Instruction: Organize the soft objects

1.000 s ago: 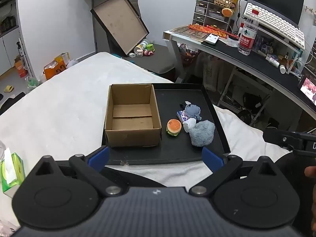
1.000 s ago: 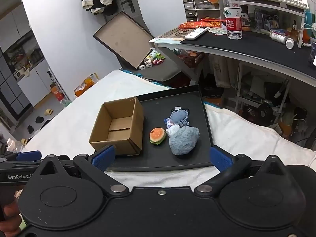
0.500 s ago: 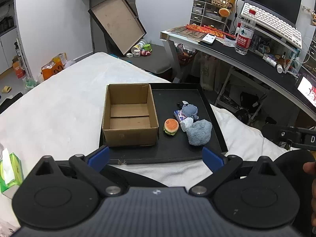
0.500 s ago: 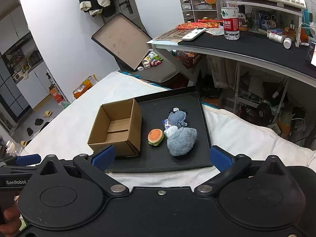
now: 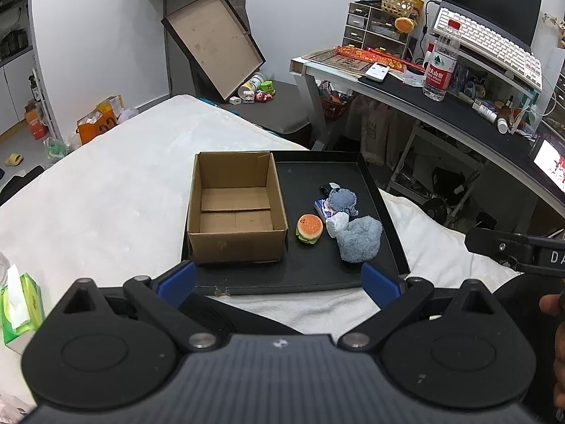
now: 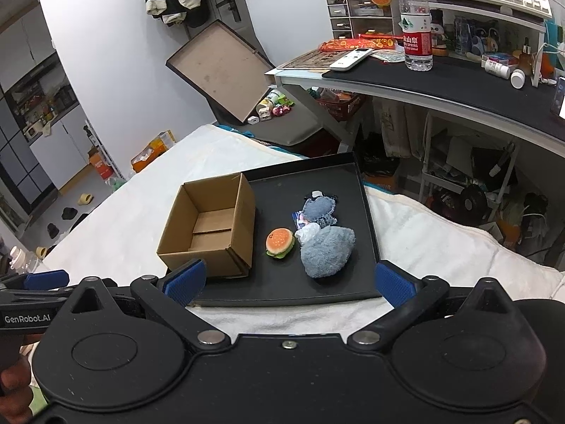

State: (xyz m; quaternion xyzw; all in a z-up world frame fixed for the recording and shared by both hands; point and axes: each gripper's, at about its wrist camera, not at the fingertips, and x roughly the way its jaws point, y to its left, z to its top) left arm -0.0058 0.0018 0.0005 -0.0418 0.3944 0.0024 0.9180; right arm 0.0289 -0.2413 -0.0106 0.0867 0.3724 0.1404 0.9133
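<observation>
White bed [image 5: 106,190]: black tray [image 5: 383,208], cardboard box [image 5: 236,243] leftmost.

Left gripper [image 6: 33,279] handle, left edge of the right wrist view: white words "GenRobot.AI".
Right gripper [image 5: 515,247] handle, right edge of the left wrist view: white letters "DA", the rest is cut off.
Water bottle [image 6: 416,21] red label, top of the right wrist view: Chinese words, then "SPRING" in small white letters.
Water bottle label in the left wrist view: Chinese words, too small to read well.
</observation>
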